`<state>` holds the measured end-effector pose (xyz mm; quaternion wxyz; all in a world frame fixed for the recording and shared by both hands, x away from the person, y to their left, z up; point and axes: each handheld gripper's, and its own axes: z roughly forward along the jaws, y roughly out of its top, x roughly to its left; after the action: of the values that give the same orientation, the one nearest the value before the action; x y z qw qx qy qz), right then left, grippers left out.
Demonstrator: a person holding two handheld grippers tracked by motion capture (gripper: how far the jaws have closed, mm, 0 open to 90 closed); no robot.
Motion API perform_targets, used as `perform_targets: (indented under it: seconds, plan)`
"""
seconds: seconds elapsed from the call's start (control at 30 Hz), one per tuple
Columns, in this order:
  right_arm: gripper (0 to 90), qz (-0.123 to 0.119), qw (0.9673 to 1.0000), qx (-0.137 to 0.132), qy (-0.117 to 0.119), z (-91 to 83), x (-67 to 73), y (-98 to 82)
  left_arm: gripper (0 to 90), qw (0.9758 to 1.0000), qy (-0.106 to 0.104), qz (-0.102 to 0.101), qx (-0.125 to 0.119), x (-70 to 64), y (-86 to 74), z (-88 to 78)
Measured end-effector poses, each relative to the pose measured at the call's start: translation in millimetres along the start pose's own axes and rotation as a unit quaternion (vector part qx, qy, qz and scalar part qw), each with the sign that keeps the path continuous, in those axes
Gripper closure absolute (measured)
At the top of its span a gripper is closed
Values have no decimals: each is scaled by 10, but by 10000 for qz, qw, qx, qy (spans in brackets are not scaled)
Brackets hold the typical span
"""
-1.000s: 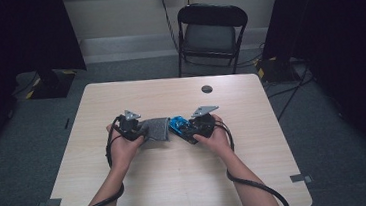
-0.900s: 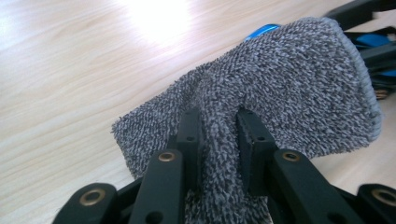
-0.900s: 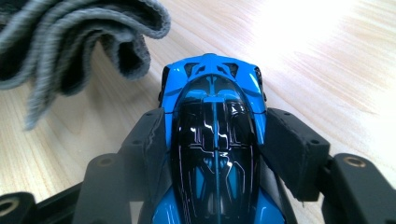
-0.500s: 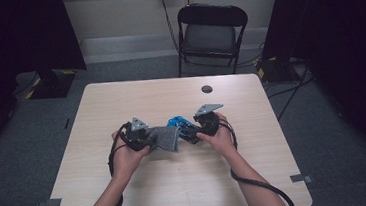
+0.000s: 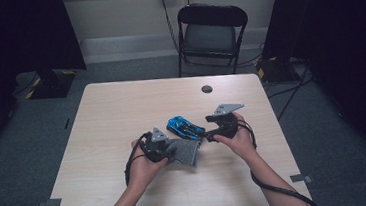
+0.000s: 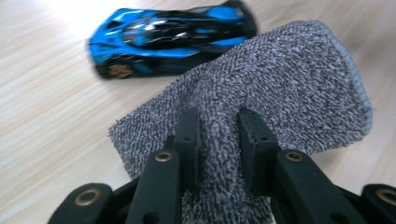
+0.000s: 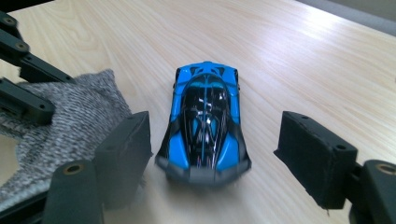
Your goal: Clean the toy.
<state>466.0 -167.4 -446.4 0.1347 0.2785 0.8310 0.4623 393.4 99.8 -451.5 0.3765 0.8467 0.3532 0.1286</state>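
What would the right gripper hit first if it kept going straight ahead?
Most likely the blue car: it sits on the table right ahead of the right gripper, between its open jaws and apart from both. Depth is hard to judge.

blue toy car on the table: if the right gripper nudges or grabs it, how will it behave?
The car sits on its wheels on smooth wood, so a nudge along its length would probably roll it away. Its glossy shell looks hard and slick, so the open right gripper might slip. Squeezing its sides seems safest. It looks small, probably light.
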Motion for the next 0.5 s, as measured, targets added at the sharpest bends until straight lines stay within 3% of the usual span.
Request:
perform_targets:
  seconds: [0.23, 0.5]
  plan:
    - [255, 82, 9997, -213, 126, -342, 44, -113, 714, 9997, -163, 125, 142, -338, 77, 115]
    - [259, -26, 9994, -267, 223, -573, 142, -287, 713, 9992, -234, 177, 258, -559, 129, 268]
